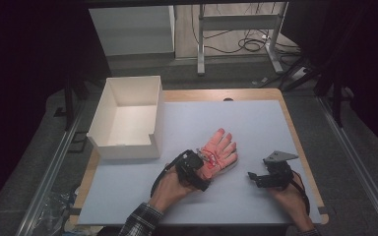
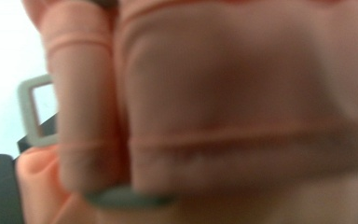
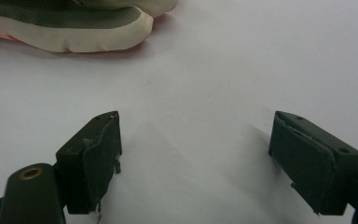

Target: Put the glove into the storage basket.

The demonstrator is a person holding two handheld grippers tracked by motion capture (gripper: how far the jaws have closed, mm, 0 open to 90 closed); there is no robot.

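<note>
A pink glove [image 1: 220,149] lies flat near the middle of the white board [image 1: 256,118], fingers pointing away from me. My left gripper [image 1: 203,166] is down at the glove's cuff end, touching it. Its own view is pressed up against blurred pink glove fabric [image 2: 242,93], with a grey square buckle [image 2: 35,109] at the left, and the jaws are hidden there. To the glove's right, my right gripper [image 1: 254,179] rests low over the bare board, open [image 3: 196,154], nothing between its jaws. A grey-green and cream edge of the glove [image 3: 74,28] lies ahead of it.
An open white box [image 1: 101,105] with a low front wall stands at the board's back left. The board lies on a wooden table [image 1: 295,132]. Beyond the table's far edge are metal desk legs and cables on the floor [image 1: 248,44].
</note>
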